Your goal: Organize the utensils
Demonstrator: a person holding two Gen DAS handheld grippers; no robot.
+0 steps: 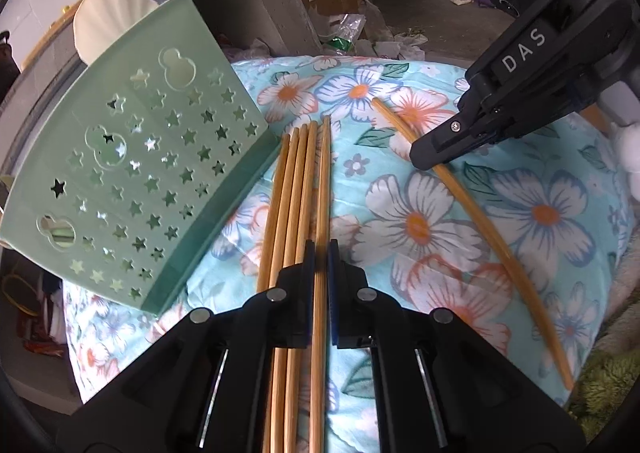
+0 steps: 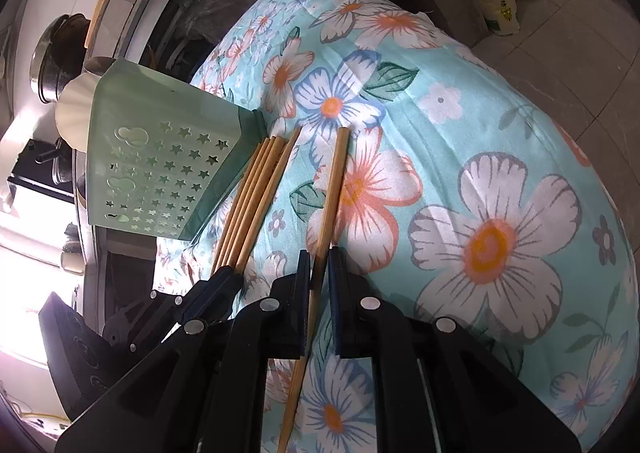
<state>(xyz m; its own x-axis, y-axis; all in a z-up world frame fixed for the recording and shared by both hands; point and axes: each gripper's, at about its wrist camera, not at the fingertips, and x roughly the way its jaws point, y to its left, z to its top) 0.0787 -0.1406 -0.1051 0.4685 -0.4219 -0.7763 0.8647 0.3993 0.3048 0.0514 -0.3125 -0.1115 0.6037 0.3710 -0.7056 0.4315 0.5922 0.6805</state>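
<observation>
On the floral cloth (image 1: 440, 189), both tongs angle downward.
Left tongs (image 1: 320, 253) pinch one bundle chopstick (image 1: 323, 189); right tongs (image 2: 319, 265) grip a separate chopstick (image 2: 334, 181).

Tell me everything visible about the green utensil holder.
The green utensil holder looks like pale mint plastic, its broad face pierced with rows of star cut-outs and a few gourd-shaped holes. It lies tipped over on the floral cloth, overhanging its edge. The bundle of chopsticks lies right beside its darker side wall; contact cannot be told. A pale ribbed dish shows behind it.
</observation>
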